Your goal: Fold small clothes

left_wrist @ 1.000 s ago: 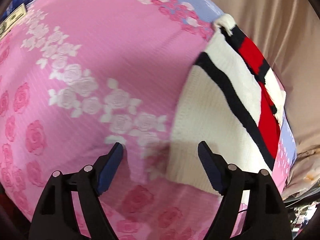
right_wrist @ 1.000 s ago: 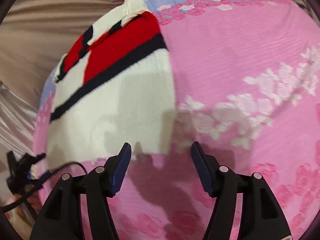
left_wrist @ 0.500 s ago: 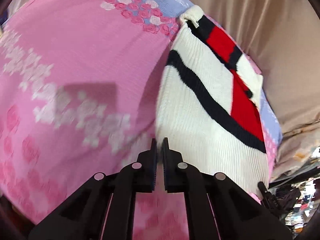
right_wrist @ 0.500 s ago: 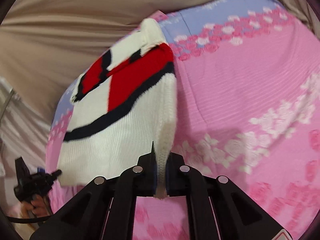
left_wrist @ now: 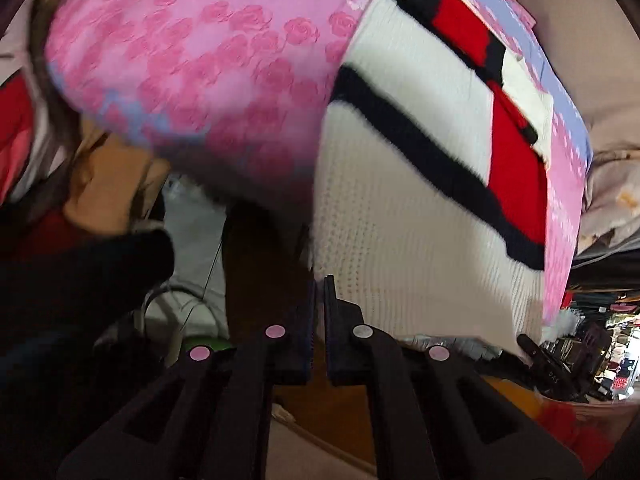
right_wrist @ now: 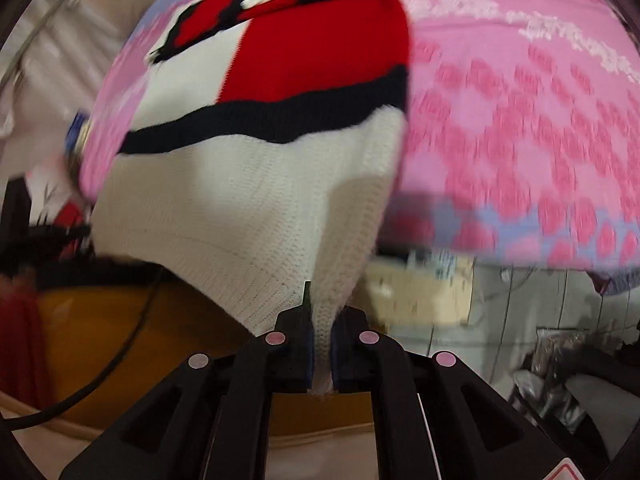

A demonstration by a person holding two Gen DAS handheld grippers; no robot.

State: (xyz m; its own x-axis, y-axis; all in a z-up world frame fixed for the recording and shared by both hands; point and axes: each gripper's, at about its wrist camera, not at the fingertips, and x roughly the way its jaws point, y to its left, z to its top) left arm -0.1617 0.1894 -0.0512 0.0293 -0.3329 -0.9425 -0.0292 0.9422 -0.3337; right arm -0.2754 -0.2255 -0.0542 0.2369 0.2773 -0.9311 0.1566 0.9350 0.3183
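A small white knit sweater [left_wrist: 408, 208] with a black stripe and red blocks lies on the pink rose-print cloth [left_wrist: 224, 64] and hangs past its near edge. My left gripper [left_wrist: 319, 300] is shut at the sweater's lower left corner; the knit meets the fingertips there. My right gripper [right_wrist: 321, 332] is shut on the sweater [right_wrist: 256, 200], with white knit pinched between the pads and lifted off the pink cloth [right_wrist: 520, 112].
The near edge of the pink cloth-covered surface runs across both views. Below it are a brown wooden surface [left_wrist: 320, 400], a black cable [right_wrist: 100, 376], a dark sleeve [left_wrist: 80, 272] at left and cluttered goods [left_wrist: 588, 344] at right.
Both grippers went from open to shut at the sweater's lower corners. They then pulled back toward the near edge, dragging the sweater hem past the cloth's edge.
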